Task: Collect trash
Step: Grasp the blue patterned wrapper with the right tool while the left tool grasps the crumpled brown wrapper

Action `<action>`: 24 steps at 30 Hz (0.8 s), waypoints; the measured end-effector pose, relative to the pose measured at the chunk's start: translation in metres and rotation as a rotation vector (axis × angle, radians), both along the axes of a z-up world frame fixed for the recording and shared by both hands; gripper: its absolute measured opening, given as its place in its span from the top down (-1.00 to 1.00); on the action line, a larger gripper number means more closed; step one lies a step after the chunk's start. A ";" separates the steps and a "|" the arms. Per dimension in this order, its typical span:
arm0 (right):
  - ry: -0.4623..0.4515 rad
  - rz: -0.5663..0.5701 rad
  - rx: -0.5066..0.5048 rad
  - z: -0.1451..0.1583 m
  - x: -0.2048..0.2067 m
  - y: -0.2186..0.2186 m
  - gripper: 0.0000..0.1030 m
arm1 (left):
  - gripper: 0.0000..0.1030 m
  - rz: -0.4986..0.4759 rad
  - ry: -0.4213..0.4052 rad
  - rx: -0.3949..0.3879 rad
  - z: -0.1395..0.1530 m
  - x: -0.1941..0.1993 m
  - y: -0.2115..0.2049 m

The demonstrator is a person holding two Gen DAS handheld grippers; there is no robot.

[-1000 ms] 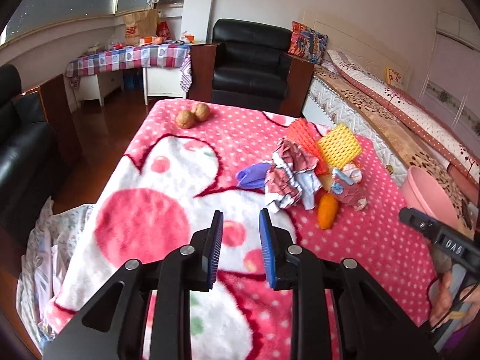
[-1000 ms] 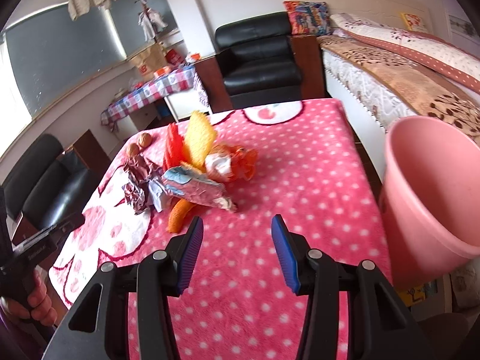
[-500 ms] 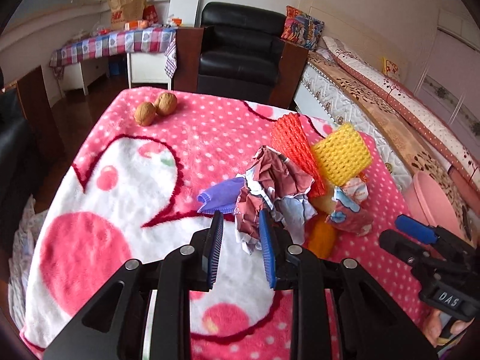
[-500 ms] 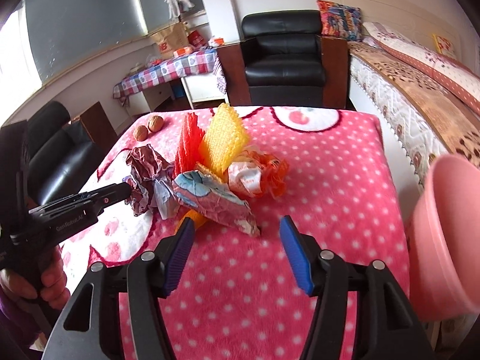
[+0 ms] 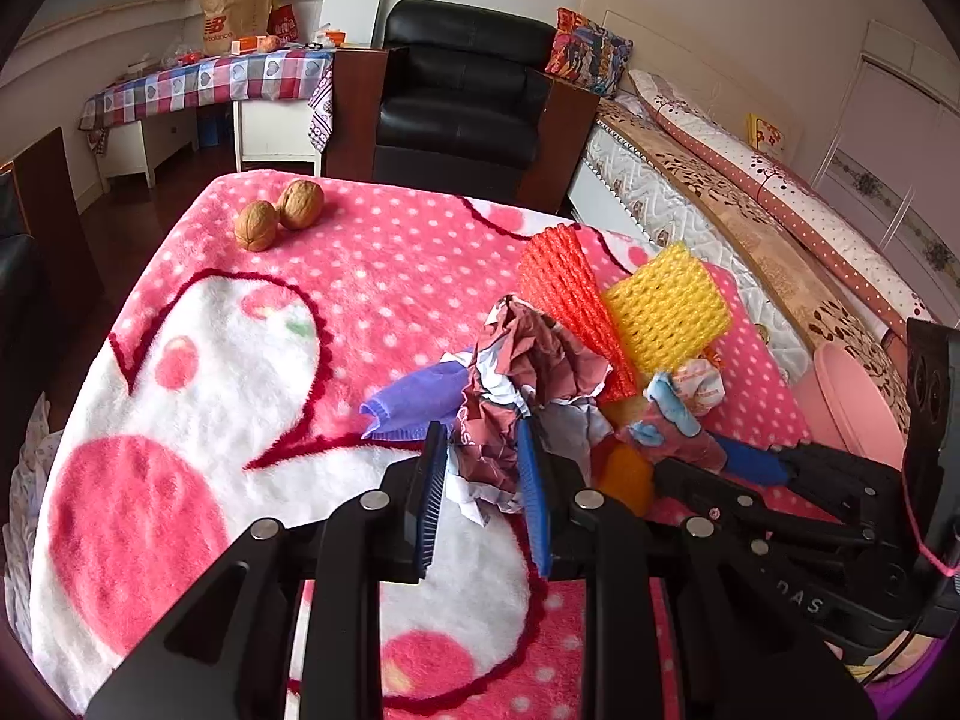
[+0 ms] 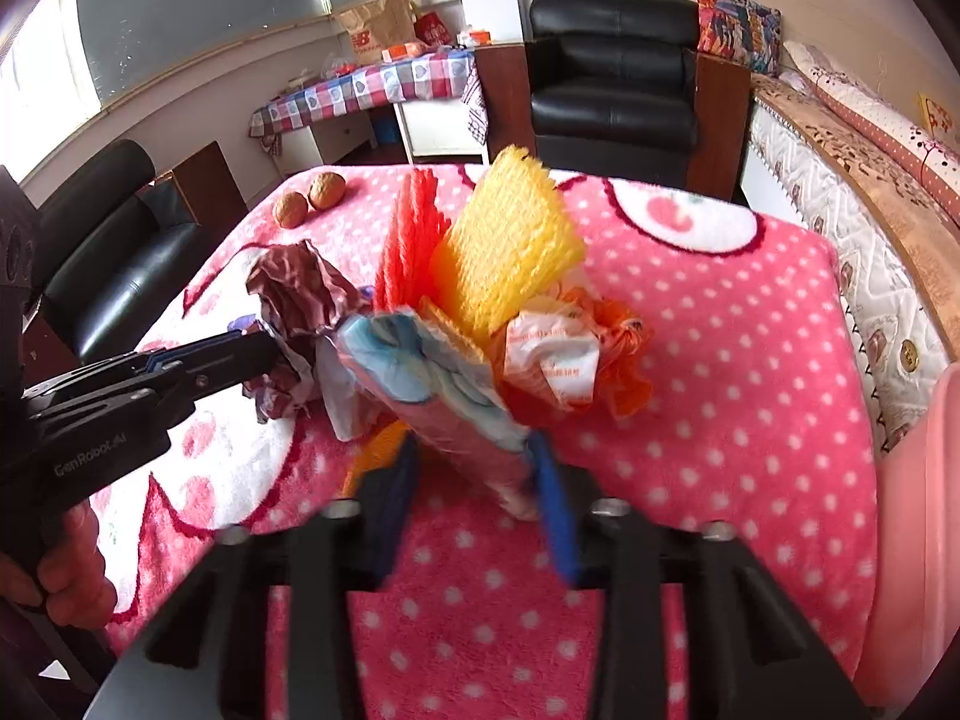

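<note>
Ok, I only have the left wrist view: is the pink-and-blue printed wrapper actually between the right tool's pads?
Observer: Yes. The right wrist view shows the right tool, jaws just closing, with the pink-and-blue printed wrapper between its pads, apparently touching both.
Operator: Anything against its far side?
Observer: A crumpled orange-and-white plastic bag lies right against it.
Operator: And my left tool?
Observer: Side-on, the left tool, jaws also just closing, pinches the crumpled maroon paper wrapper at its tip.

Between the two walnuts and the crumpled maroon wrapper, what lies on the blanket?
Nothing: in the left wrist view only bare blanket lies between the walnuts and the maroon wrapper.
</note>
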State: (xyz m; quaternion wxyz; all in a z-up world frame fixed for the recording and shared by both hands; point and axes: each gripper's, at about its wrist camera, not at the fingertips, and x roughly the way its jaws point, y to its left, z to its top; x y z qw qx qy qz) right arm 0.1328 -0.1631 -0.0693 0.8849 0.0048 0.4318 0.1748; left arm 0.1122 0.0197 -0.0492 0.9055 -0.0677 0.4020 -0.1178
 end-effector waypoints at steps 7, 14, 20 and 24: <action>-0.003 -0.008 0.063 0.008 -0.016 -0.009 0.65 | 0.75 0.009 -0.031 -0.004 0.010 -0.018 0.003; -0.021 -0.030 0.132 0.025 -0.044 -0.017 0.65 | 0.75 0.039 -0.095 0.028 0.031 -0.048 0.005; -0.032 -0.059 0.156 0.033 -0.066 -0.022 0.65 | 0.75 0.048 -0.137 0.069 0.043 -0.064 -0.005; -0.043 -0.085 0.168 0.038 -0.078 -0.031 0.65 | 0.75 0.044 -0.145 0.080 0.047 -0.069 -0.015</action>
